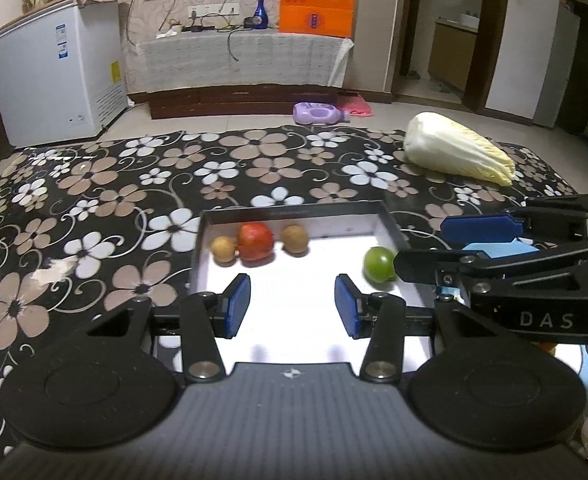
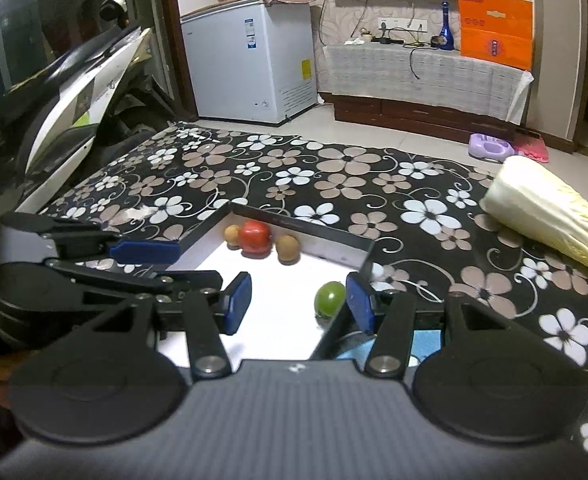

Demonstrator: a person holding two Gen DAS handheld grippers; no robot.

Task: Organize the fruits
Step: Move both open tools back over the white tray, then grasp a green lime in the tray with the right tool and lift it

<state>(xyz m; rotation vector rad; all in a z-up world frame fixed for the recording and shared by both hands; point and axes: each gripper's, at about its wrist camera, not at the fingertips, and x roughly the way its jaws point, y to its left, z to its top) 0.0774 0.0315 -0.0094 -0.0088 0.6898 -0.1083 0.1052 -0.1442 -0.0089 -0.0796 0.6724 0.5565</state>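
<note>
A table with a black flowered cloth (image 1: 133,184) carries a white tray (image 1: 390,224) and a cabbage (image 1: 458,152). In the tray a red fruit (image 1: 255,240) sits between two brown fruits (image 1: 222,249), and a green fruit (image 2: 329,298) lies apart near the right wall. The left gripper (image 1: 292,306) and right gripper (image 2: 300,302) are both spread wide and hold nothing.

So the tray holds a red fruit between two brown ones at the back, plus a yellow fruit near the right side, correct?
Not quite: the fruit near the right side is green, not yellow, as the left wrist view shows. The red fruit does sit between two brown ones at the tray's back.
</note>
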